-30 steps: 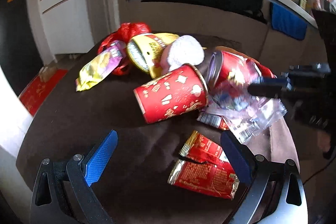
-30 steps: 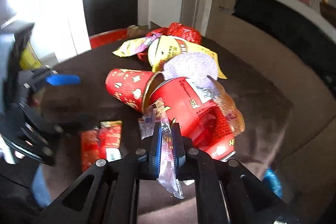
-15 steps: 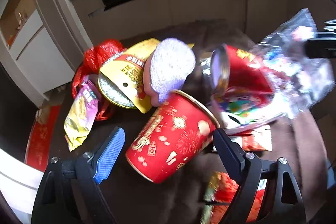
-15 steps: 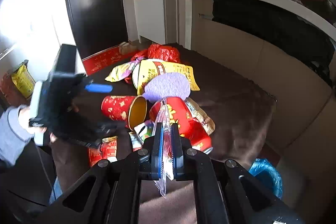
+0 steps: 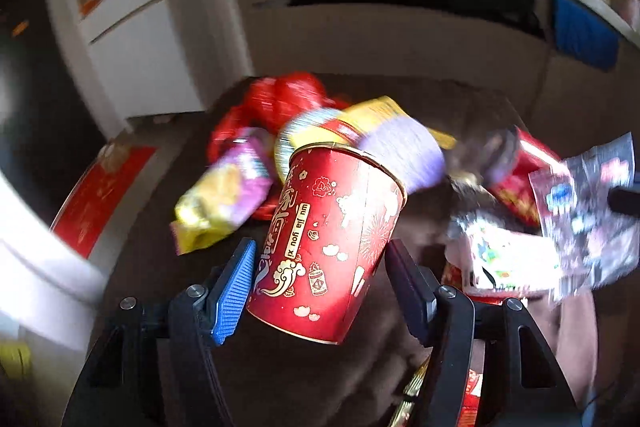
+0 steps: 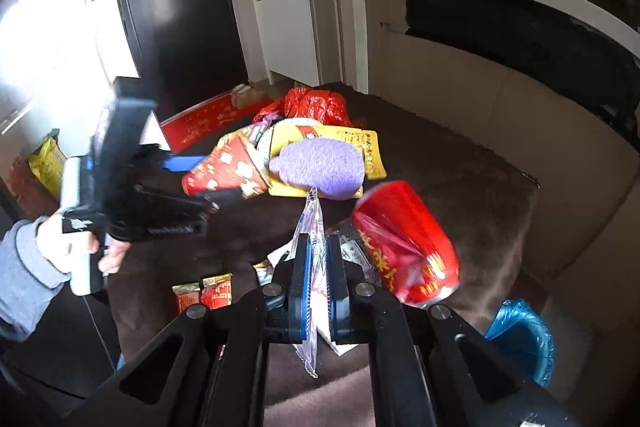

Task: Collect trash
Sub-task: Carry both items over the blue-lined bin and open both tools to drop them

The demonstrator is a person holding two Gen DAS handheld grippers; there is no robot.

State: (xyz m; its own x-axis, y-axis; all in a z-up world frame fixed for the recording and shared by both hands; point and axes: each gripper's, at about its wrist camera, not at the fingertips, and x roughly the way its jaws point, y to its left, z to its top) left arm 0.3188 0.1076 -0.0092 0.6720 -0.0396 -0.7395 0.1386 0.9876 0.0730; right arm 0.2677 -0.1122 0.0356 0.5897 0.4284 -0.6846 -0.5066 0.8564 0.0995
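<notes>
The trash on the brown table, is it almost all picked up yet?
Not yet. The right gripper pinches a clear plastic wrapper. The left gripper has just been closing on a red paper cup, which looks gripped and tilted. Nothing visibly sits in the blue-lined bin. Left on the table: another red cup, a purple sponge, a yellow packet, a red bag and small red sachets.

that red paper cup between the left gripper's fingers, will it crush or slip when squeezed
The red paper cup looks thin-walled and apparently empty, so it is probably light and may dent under a hard squeeze. Its sides taper and look glossy, so it could slide out of the left gripper, whose jaws have just been closing around it.
</notes>
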